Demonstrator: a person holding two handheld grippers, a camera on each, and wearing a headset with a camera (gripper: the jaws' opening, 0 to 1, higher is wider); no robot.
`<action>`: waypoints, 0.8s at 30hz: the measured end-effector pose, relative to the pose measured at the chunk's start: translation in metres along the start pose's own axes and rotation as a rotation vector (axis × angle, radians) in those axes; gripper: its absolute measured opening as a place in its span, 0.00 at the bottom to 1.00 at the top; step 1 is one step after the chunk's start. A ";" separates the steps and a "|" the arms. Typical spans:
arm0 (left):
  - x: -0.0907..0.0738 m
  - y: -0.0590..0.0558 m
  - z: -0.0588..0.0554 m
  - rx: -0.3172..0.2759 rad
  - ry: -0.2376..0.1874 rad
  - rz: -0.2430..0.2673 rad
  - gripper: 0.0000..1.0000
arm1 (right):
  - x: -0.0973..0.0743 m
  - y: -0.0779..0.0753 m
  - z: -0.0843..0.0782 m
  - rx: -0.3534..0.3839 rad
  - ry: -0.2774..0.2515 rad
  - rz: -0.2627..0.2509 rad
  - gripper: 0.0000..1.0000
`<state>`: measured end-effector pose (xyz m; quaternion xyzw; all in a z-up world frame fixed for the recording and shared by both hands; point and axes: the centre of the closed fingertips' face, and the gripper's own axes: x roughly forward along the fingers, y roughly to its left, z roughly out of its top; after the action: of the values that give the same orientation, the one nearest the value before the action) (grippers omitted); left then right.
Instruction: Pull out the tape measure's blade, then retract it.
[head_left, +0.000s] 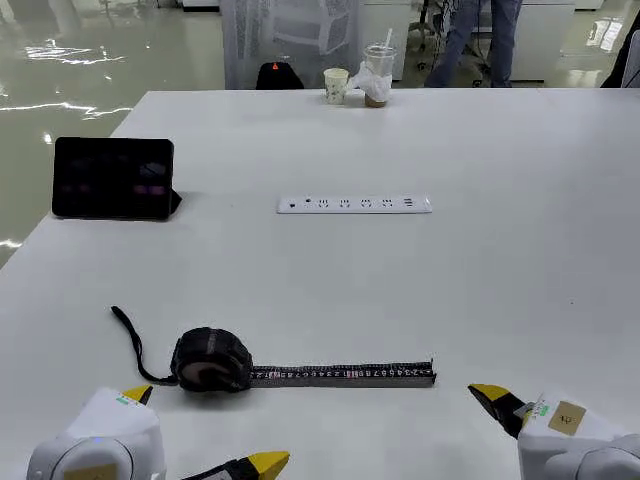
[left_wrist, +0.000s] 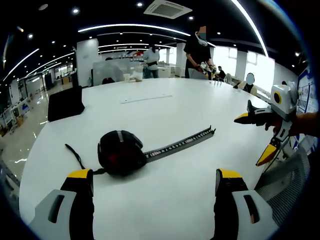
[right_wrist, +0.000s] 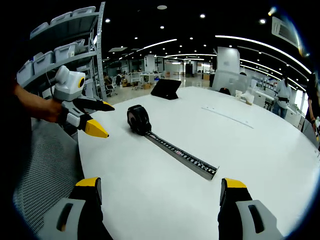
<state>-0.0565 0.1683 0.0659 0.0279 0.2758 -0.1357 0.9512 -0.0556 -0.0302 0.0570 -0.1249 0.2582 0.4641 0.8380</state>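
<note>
The tape measure (head_left: 210, 360) is seen at lower centre, blade (head_left: 340, 375) drawn out rightward (flat on the tabletop (head_left: 450, 270)); jaws of left gripper (left_wrist: 153, 175) and right gripper (right_wrist: 160, 182) are held spread apart, empty.

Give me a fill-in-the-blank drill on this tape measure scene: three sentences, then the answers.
1. The tape measure lies on the table with its blade pulled ____.
2. The left gripper and the right gripper both have their jaws ____.
3. The power strip beyond the blade is ____ in colour.

Missing words: out; open; white.
</note>
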 end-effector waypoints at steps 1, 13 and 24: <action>0.001 0.000 0.000 -0.002 0.000 0.000 0.99 | 0.000 0.000 0.000 -0.002 0.000 0.007 0.99; 0.009 0.008 -0.001 -0.031 0.005 0.025 0.99 | 0.002 -0.004 0.002 -0.037 -0.006 0.065 0.99; 0.018 0.018 -0.001 -0.049 0.007 0.044 0.99 | 0.007 -0.018 -0.005 -0.056 0.015 0.094 0.96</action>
<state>-0.0377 0.1813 0.0545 0.0114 0.2814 -0.1078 0.9535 -0.0392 -0.0373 0.0481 -0.1394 0.2573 0.5091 0.8095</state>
